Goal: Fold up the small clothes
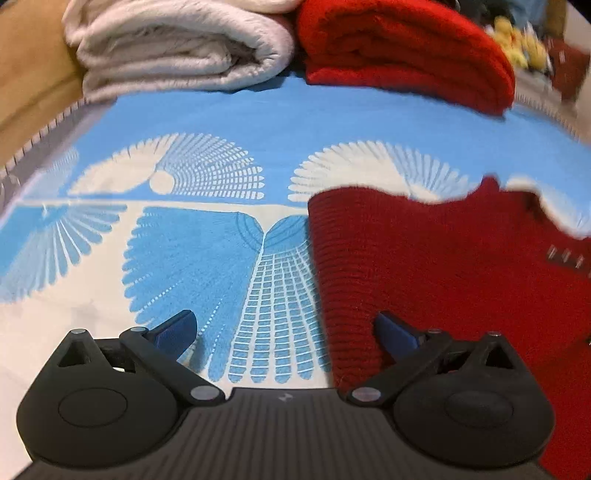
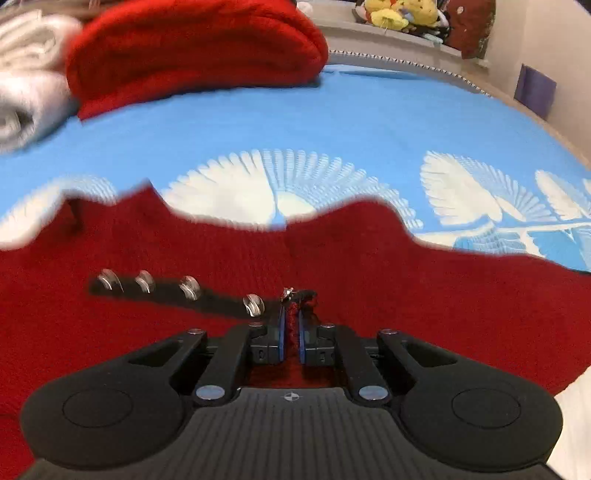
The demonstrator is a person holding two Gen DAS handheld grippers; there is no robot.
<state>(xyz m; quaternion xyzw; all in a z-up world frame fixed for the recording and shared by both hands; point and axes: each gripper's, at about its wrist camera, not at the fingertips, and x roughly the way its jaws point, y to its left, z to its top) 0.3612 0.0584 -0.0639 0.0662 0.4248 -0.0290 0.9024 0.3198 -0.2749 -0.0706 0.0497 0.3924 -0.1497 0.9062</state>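
A dark red knitted garment (image 1: 443, 266) lies spread on the blue and white bedspread (image 1: 221, 122). It has a black strip with several silver buttons (image 2: 184, 291). My left gripper (image 1: 286, 328) is open wide and empty, its right finger (image 1: 397, 334) over the garment's ribbed left edge. My right gripper (image 2: 290, 321) is shut on a fold of the red garment (image 2: 406, 295) beside the button strip.
A folded bright red blanket (image 1: 402, 51) and a folded white blanket (image 1: 177, 48) lie at the far side of the bed; they also show in the right wrist view, red (image 2: 195, 48) and white (image 2: 29, 92). Yellow soft toys (image 2: 402, 13) sit on a ledge behind.
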